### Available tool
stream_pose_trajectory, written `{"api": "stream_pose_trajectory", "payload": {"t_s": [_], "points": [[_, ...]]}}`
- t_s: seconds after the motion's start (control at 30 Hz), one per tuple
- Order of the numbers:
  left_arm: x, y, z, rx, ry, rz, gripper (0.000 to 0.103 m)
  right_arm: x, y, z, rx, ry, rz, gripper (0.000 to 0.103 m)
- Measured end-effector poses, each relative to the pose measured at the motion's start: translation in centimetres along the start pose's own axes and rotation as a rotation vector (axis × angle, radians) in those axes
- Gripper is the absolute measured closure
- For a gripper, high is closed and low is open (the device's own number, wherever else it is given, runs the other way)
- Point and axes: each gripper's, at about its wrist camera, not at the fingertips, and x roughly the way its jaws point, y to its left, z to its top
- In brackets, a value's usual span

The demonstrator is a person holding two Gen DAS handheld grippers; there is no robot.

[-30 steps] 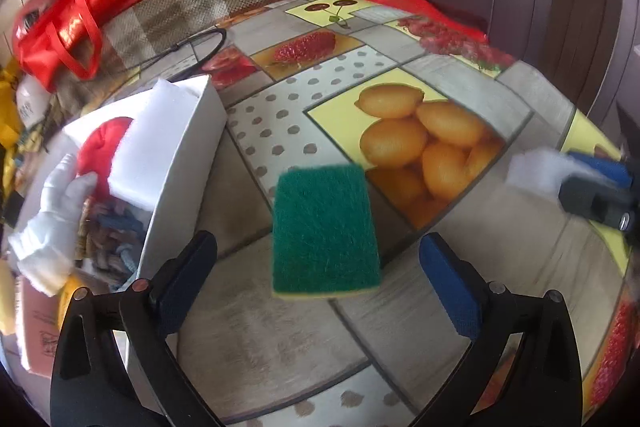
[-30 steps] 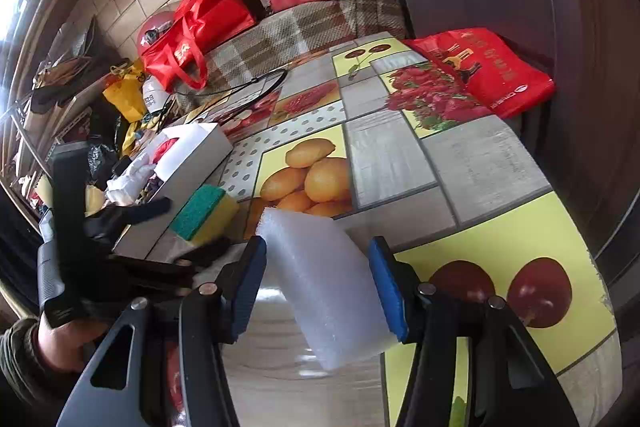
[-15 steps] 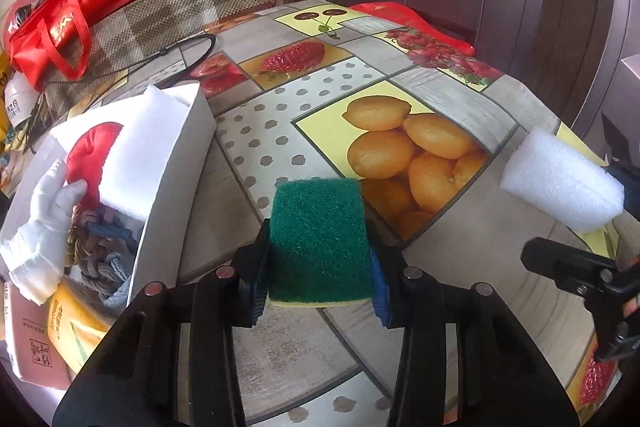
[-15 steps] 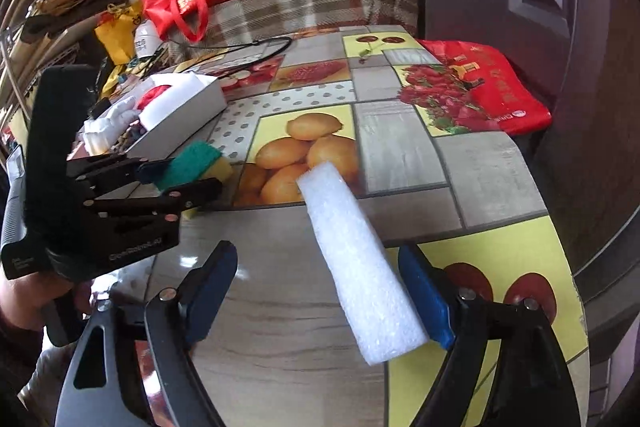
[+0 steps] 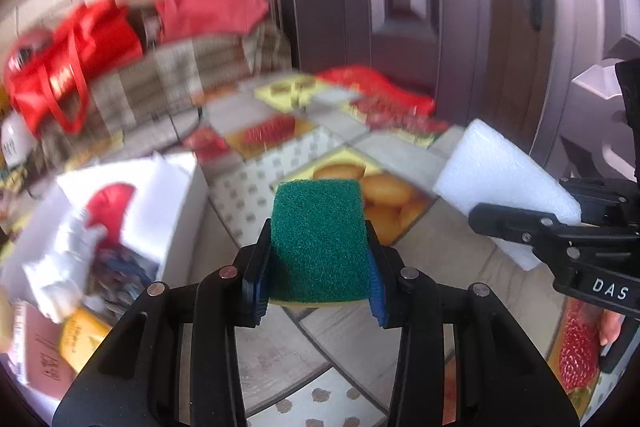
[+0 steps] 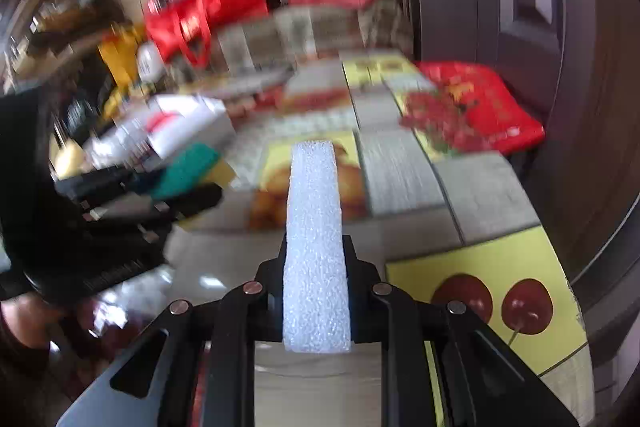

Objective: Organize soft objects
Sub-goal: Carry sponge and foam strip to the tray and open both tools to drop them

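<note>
We have the left gripper (image 5: pixel 318 259) clamped on the scouring sponge (image 5: pixel 319 243), green face up and a yellow strip showing at its near edge, the blue-padded fingers (image 5: pixel 374 287) pressing both long sides. The sponge is off the worktop (image 5: pixel 276 351), whose fruit-print cloth lies below and ahead of the fingers.

To the left of these fingers, near them, stands the white cardboard box (image 5: pixel 184 211); its near corner and tall side wall face us. Inside it we see a white foam slab (image 5: pixel 152 195) against that wall, something red (image 5: pixel 108 203) beside it, a white glove (image 5: pixel 60 267) draped at the front, and dark knitted pieces (image 5: pixel 120 275) underneath; motion blur hides finer detail.

Our right gripper (image 6: pixel 314 291) pinches a white foam block (image 6: pixel 314 243) edge-on between its fingers, the block running straight ahead past the fingertips and clear of the cloth. In the left view that block (image 5: pixel 504 183) hangs to the right of the sponge, apart from it.

Ahead of the right fingers the worktop runs open to its far edge, where a red bag (image 6: pixel 480 107) lies by the dark door (image 6: pixel 520 7). The rim curves close on the right.
</note>
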Motion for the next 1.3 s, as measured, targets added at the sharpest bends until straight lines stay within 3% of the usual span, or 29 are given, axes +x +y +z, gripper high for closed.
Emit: {"api": "stream_pose_trajectory", "payload": {"t_s": [0.1, 0.23, 0.43, 0.77, 1.3], "points": [[-2.1, -0.3, -0.2, 0.008, -0.104, 0.041, 0.065, -1.3, 0.8, -0.1, 0.016, -0.093, -0.023, 0.084], [-3.9, 0.3, -0.5, -0.024, -0.173, 0.08, 0.065, -2.2, 1.8, -0.3, 0.02, -0.163, -0.066, 0.084], [-6.0, 2.1, -1.5, -0.083, -0.194, 0.083, 0.065, -1.9, 3.1, -0.1, 0.031, -0.187, -0.082, 0.084], [-10.6, 4.1, -4.8, -0.035, -0.231, 0.119, 0.064, -0.7, 7.3, 0.0, -0.002, -0.192, -0.039, 0.083], [-14.1, 16.1, -8.6, -0.251, -0.214, 0.27, 0.064, 2.2, 14.4, 0.5, -0.126, -0.156, 0.058, 0.084]]}}
